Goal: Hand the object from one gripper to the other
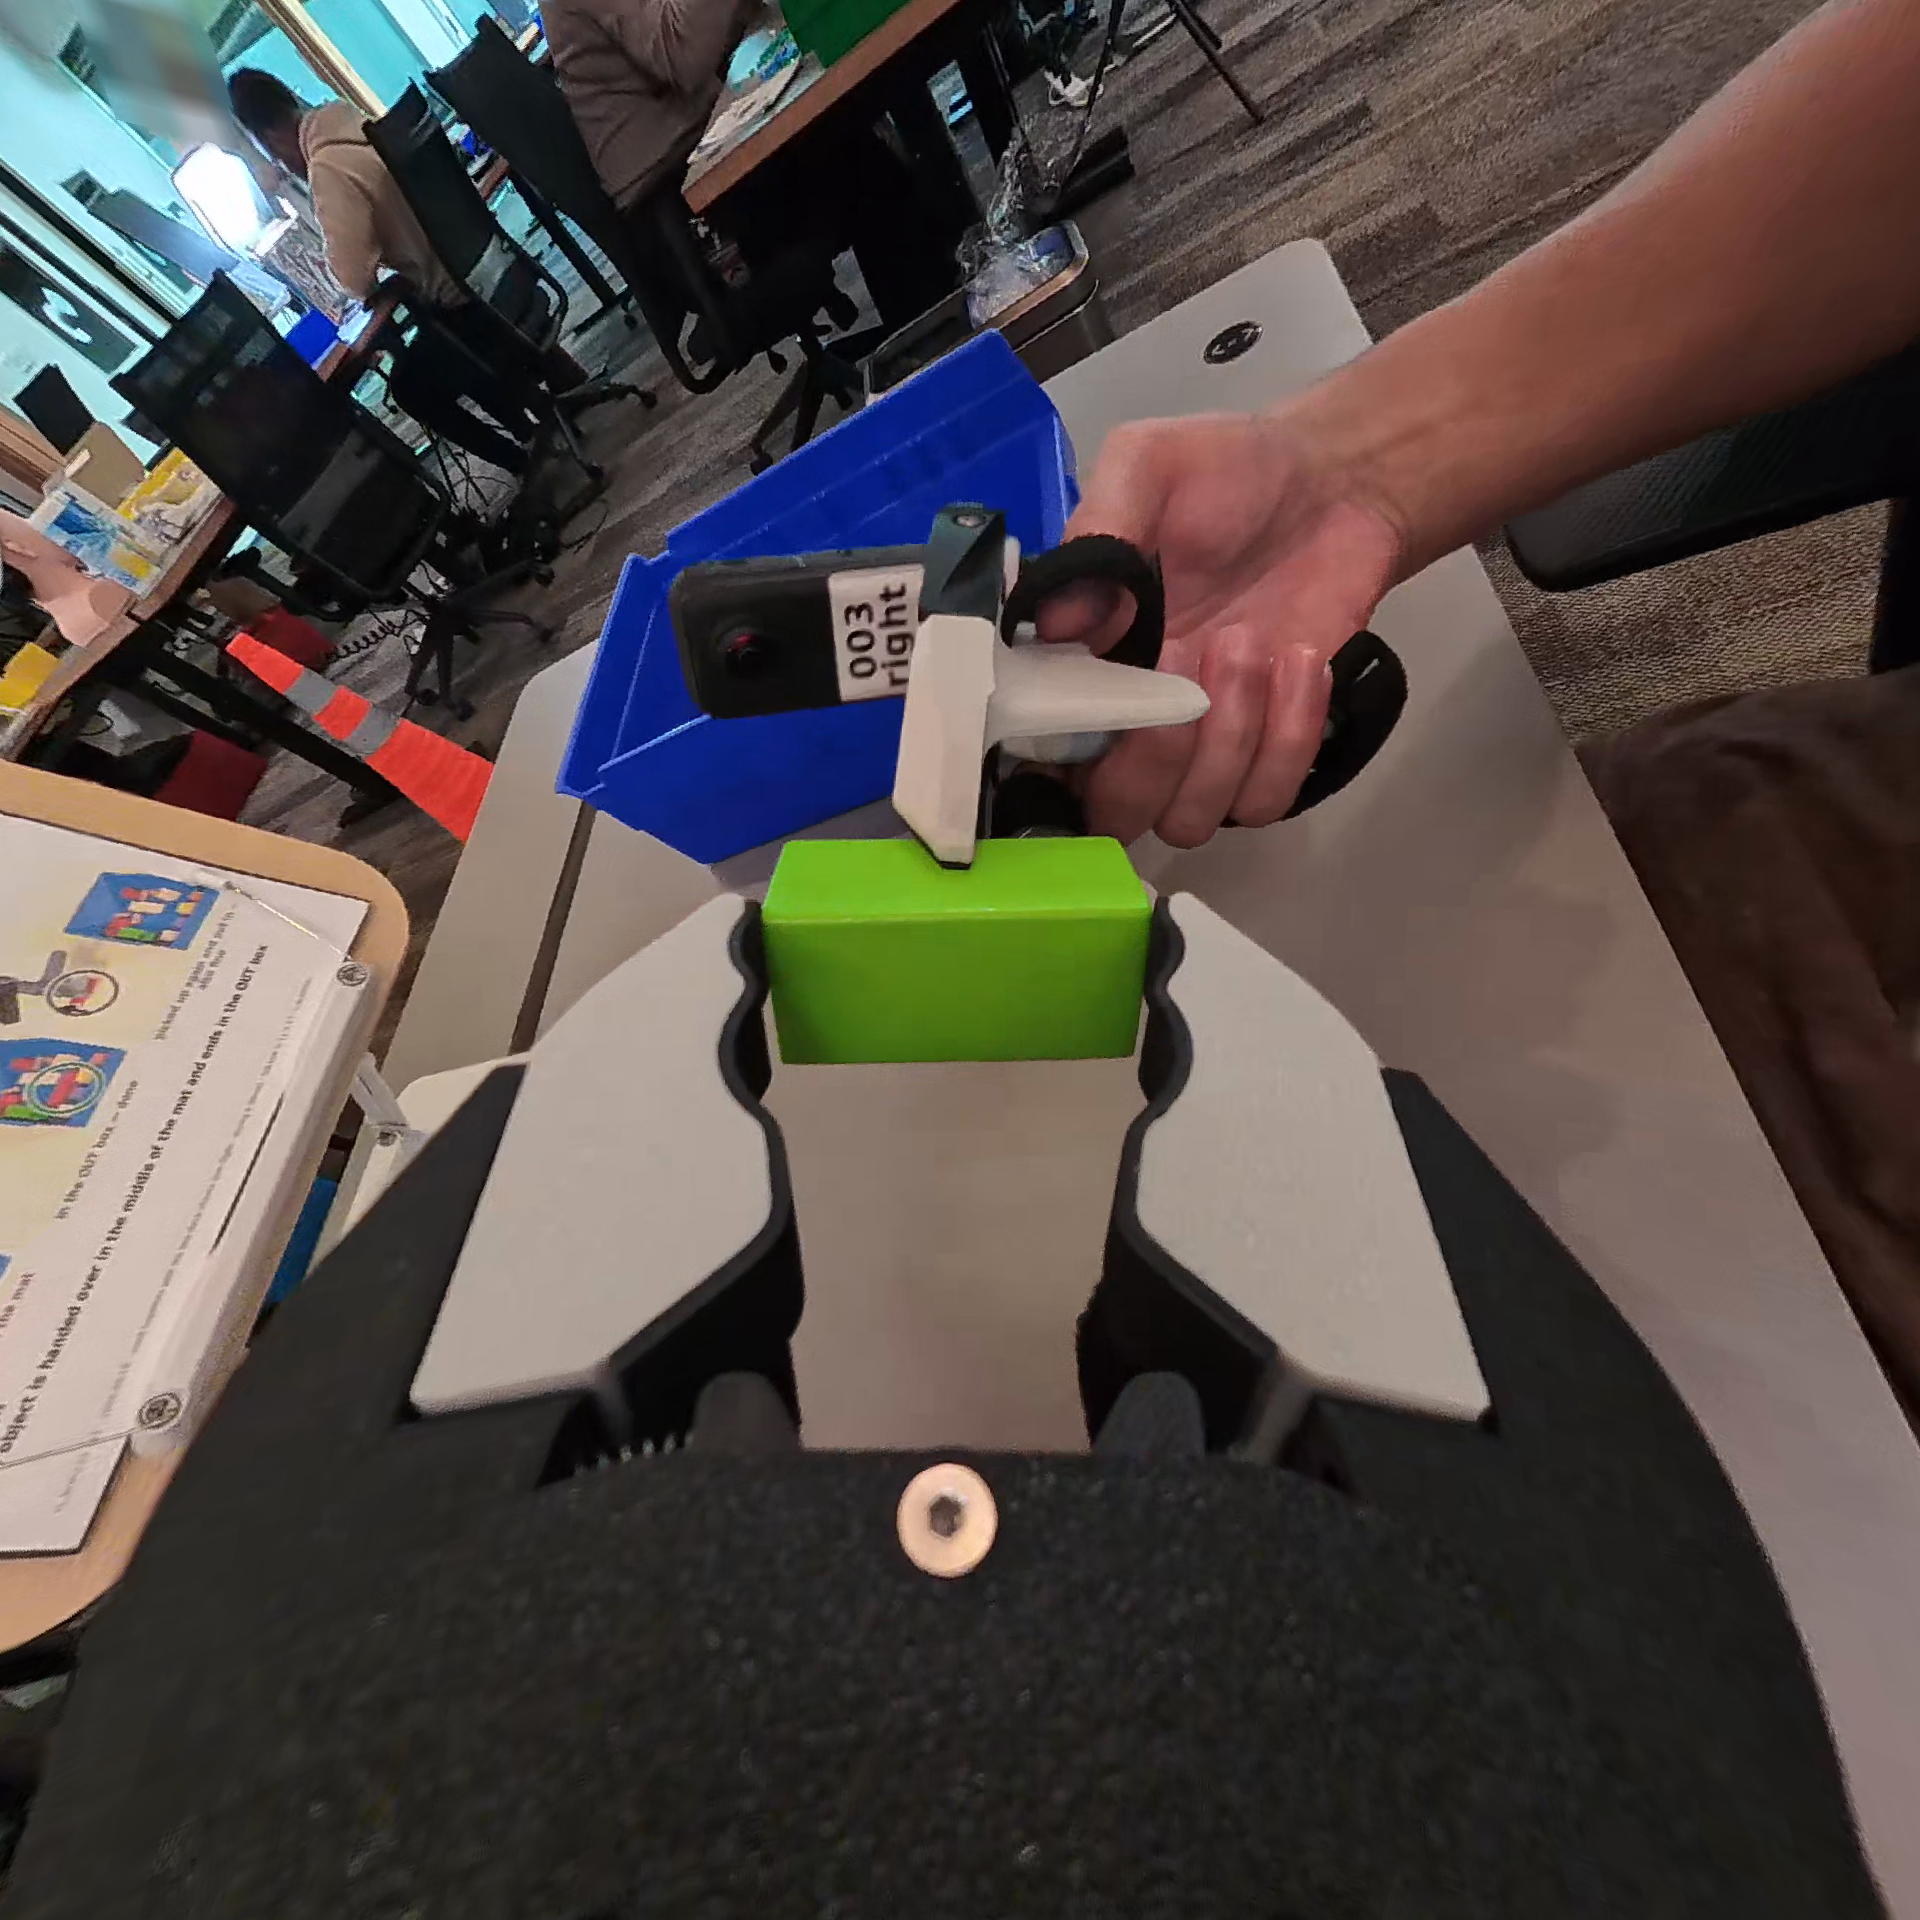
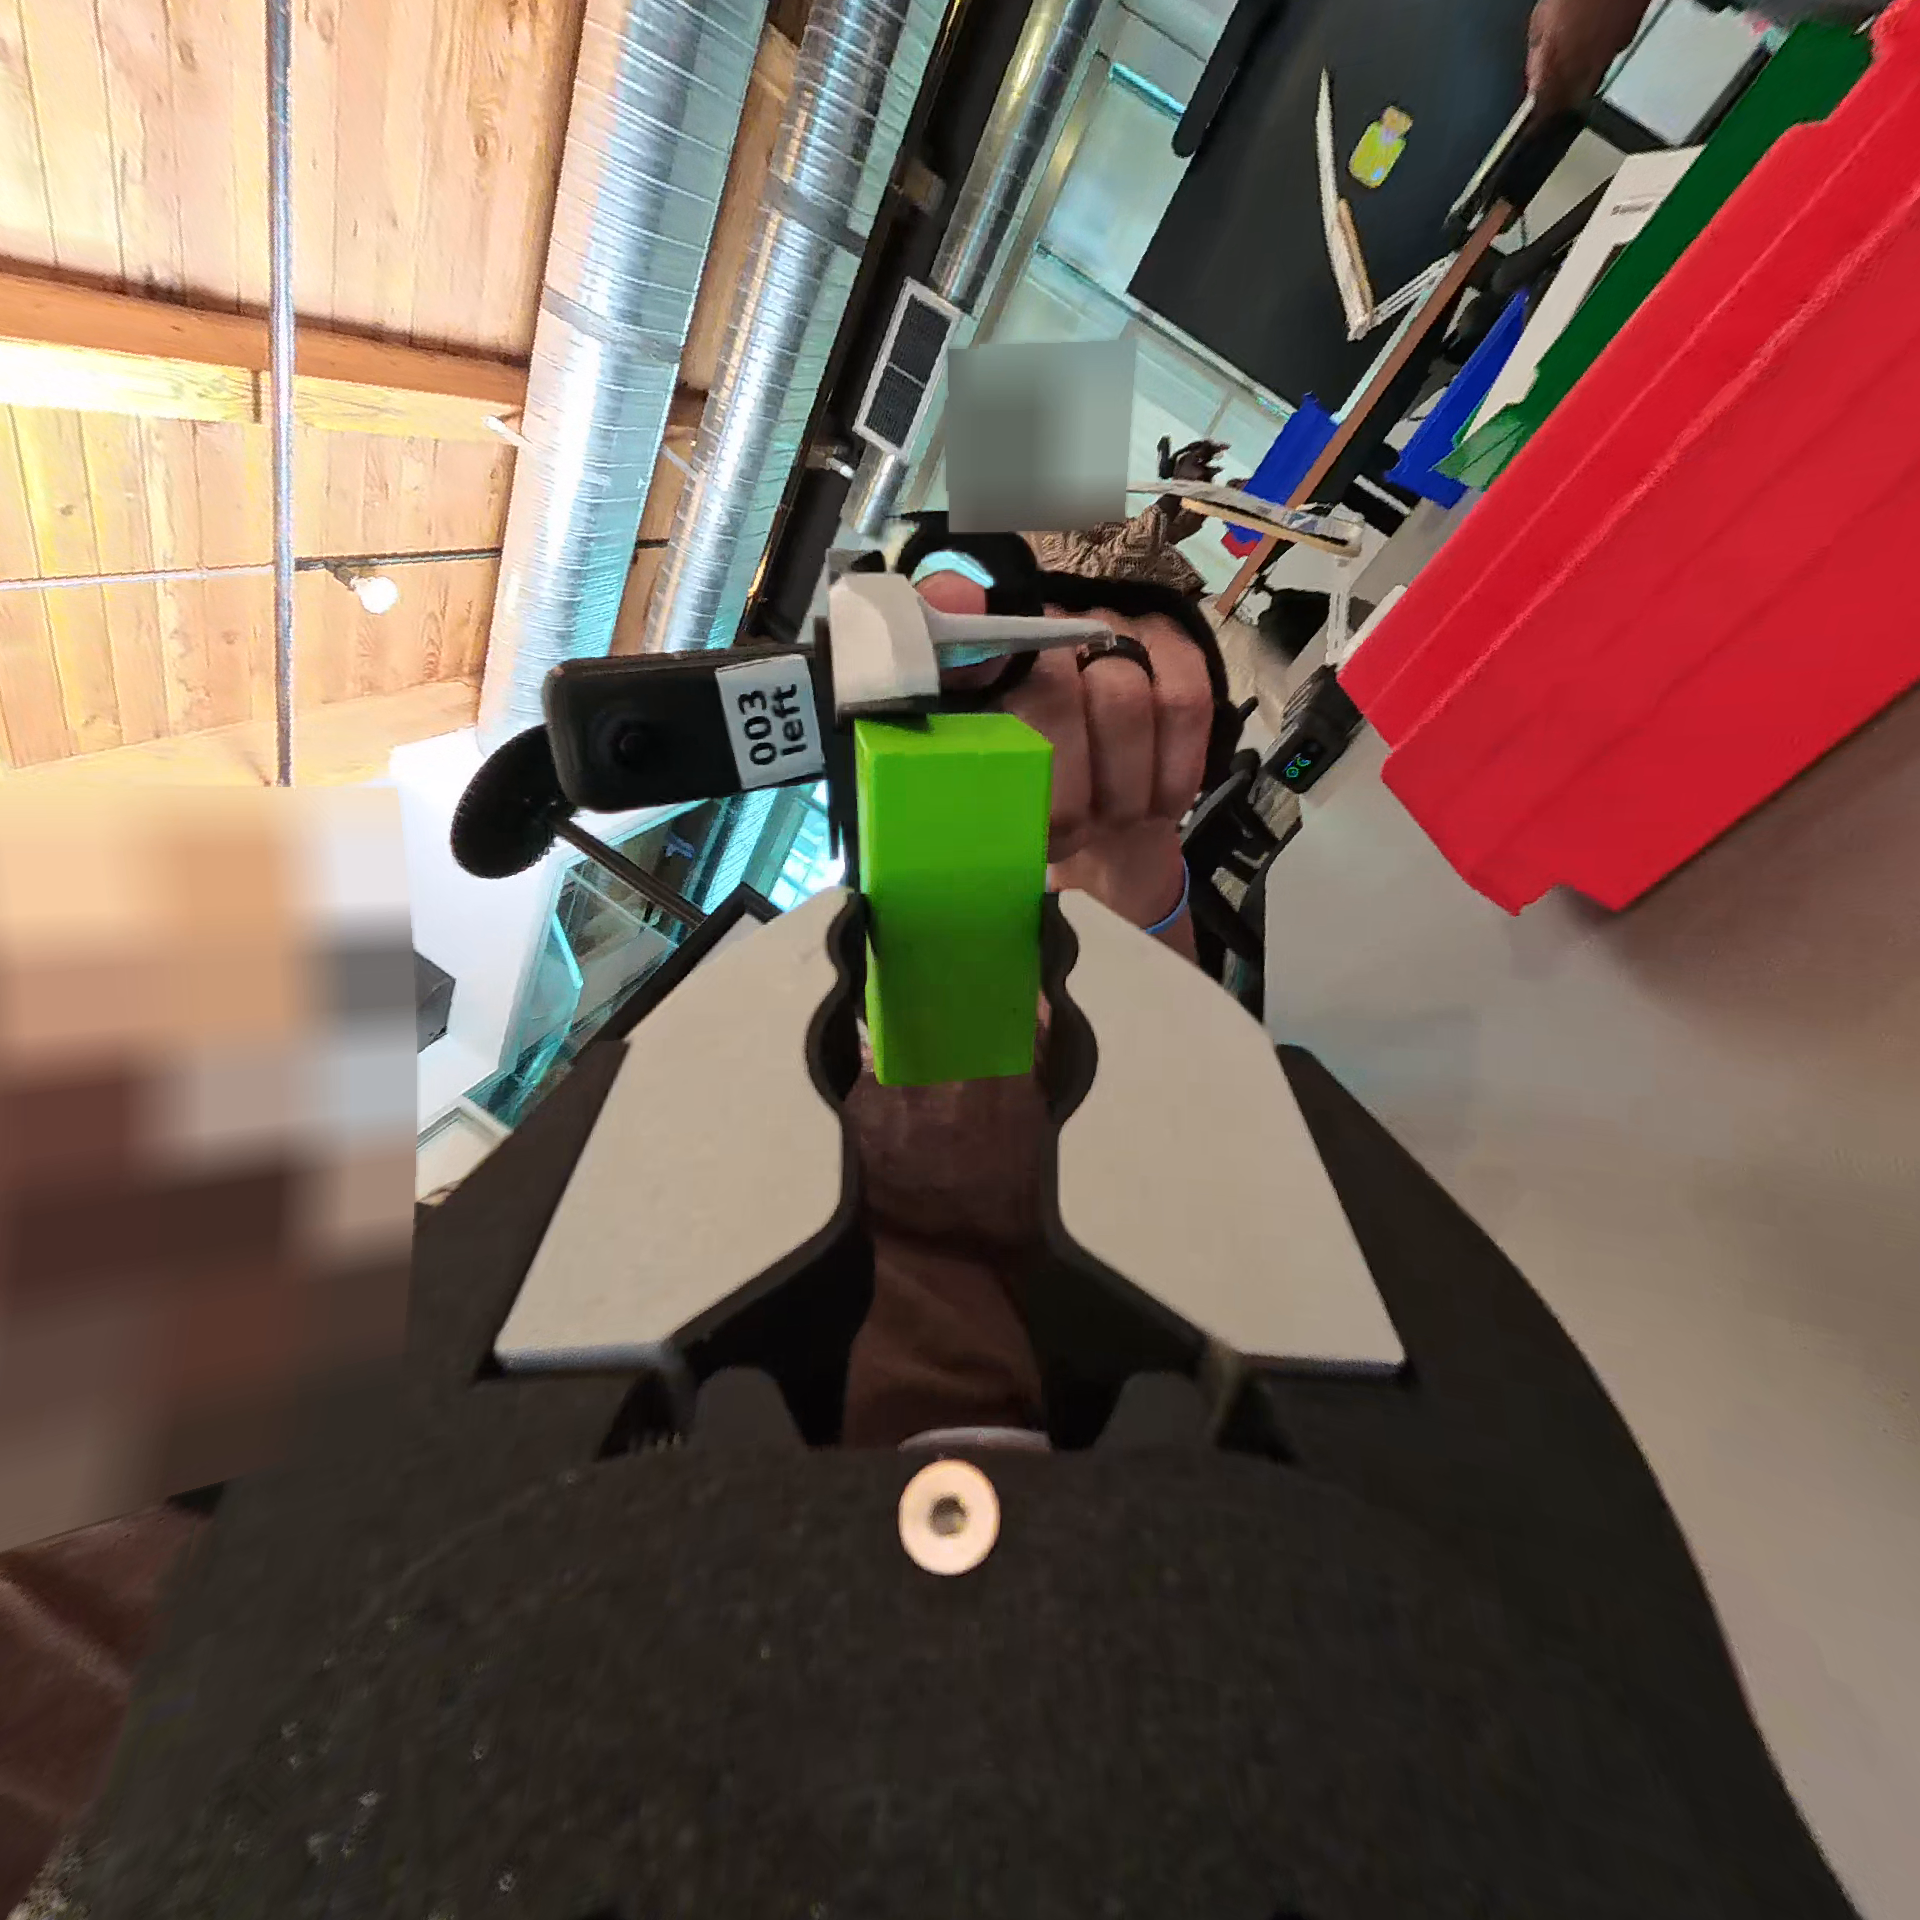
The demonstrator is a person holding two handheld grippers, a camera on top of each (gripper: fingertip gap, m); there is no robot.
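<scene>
Left gripper (image 1: 956, 977): closed on the green block (image 1: 956, 961); its 2 fingers are pressed against the block's 2 short ends, so the long axis is spanned and the wide faces are left free for the other tool.

Right gripper (image 2: 951, 987): also closed on the green block, across its narrower width, with both pads seen touching its sides in the right wrist view. From the left wrist view only 1 white finger (image 1: 940, 748) is seen, coming down onto the block's far top edge; the second is hidden.

Crossed grip: the 2 grippers are set roughly at right angles, judged to be so that neither pair of fingers is blocked by the other.

Green block: held in the air above the pale table (image 1: 1403, 1039), between both grippers at once, resting on nothing.

Stage: the handover is judged to be at the shared-hold point; which gripper is to let go cannot be told.

Risk: if 1 grip is loosened before the other is firm, the smooth block may be tilted or dropped.

Right hand (image 1: 1236, 623): wrapped round the right gripper's handle through black straps.

Blue bin (image 1: 831, 582): stood on the table just behind the block, open side up.

Red bin (image 2: 1662, 520): seen beside the table in the right wrist view.

Instruction sheet (image 1: 156, 1122): laid on a neighbouring wooden surface, well apart.
</scene>
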